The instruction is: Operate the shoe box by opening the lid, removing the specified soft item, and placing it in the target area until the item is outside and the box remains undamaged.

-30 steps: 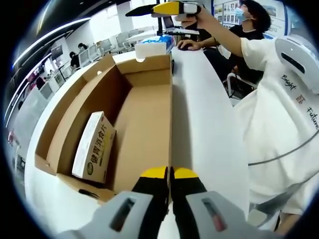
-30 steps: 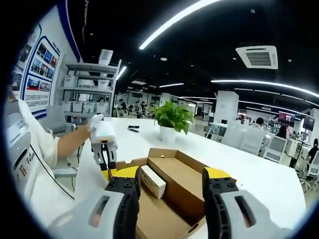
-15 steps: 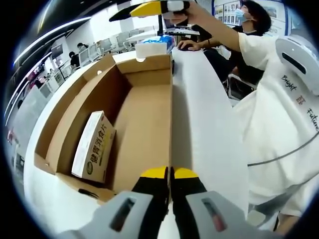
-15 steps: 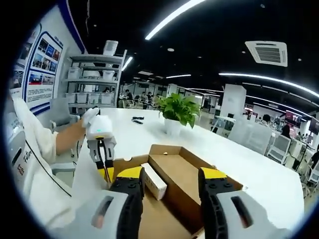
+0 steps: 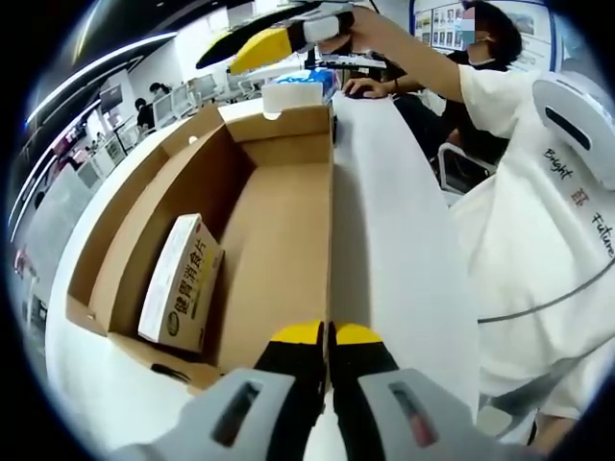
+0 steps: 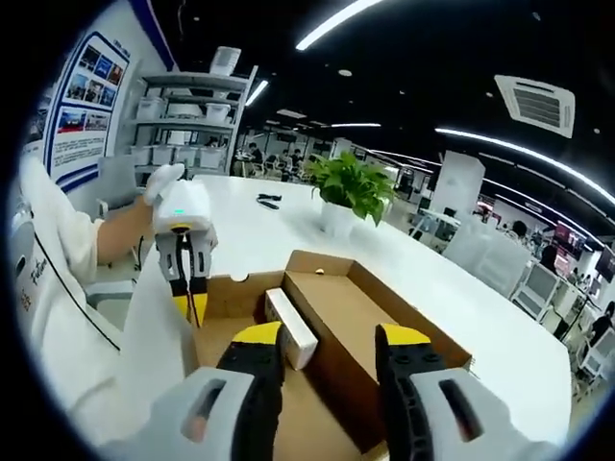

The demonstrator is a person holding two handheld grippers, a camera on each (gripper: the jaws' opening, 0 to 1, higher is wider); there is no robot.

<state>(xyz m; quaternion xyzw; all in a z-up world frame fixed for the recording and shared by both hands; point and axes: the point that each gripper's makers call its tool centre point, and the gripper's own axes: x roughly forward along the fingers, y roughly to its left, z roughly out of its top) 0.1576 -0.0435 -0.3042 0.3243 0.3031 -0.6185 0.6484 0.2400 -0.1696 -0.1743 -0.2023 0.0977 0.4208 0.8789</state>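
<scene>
An open brown cardboard shoe box (image 5: 279, 230) lies on a white table (image 5: 394, 240), its lid out of sight. Inside, against the left wall, leans a small white, yellow and green carton (image 5: 181, 283) with printed characters. My left gripper (image 5: 328, 336) is at the near end of the box, shut on the rim of its right wall. In the right gripper view the left gripper (image 6: 187, 300) points down onto that box (image 6: 336, 307) edge, and the carton (image 6: 290, 327) stands by the wall. My right gripper (image 6: 329, 344) hangs open above the box; it also enters the left gripper view, where the right gripper (image 5: 259, 43) hovers over the far end.
A person in a white shirt (image 5: 538, 192) stands to the right of the table. A white and blue pack (image 5: 298, 91) sits beyond the box. A potted plant (image 6: 351, 192) stands further along the table, with shelves (image 6: 192, 115) by the wall.
The right gripper has tipped down and come closer over the box's far end. The left gripper, box and carton have stayed put.
</scene>
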